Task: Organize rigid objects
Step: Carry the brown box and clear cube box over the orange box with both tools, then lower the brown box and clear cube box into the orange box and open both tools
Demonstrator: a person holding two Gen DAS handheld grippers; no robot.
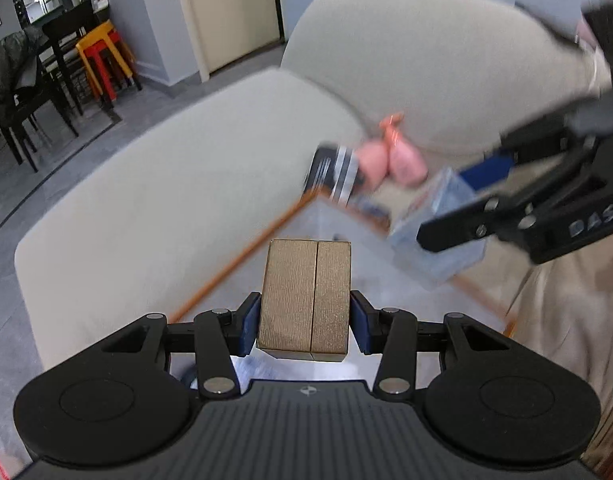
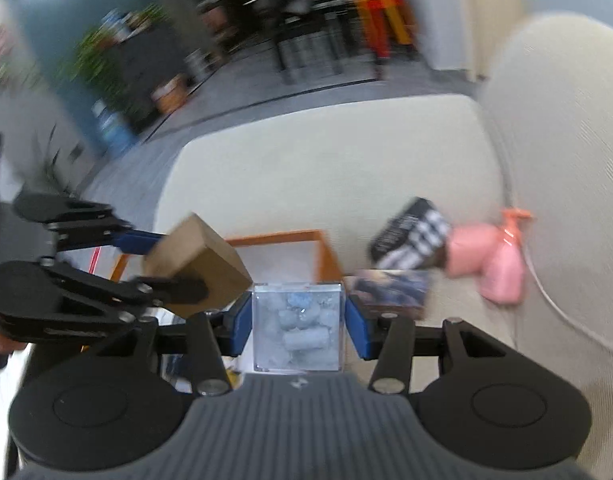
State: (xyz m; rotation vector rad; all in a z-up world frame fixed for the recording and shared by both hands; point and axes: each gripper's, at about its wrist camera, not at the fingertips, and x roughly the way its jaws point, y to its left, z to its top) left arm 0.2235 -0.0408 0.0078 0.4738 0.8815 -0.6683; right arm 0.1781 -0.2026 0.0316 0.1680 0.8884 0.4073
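Carrying step: left tongs (image 1: 305,322) pinching brown box (image 1: 306,300), right tongs (image 2: 297,326) pinching clear case (image 2: 297,328); next, probably lowering both into orange-rimmed bin (image 2: 324,246).

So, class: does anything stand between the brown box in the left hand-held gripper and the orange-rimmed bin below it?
Nothing visible does. The brown box hangs over the orange-rimmed bin; the right hand-held gripper with its clear box is off to the side.

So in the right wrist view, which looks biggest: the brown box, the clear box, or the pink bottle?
1. Brown cardboard box and clear plastic box: about alike, and both sit close to the camera, so no ranking.
2. Pink spray bottle: smallest, but farther away on the sofa.
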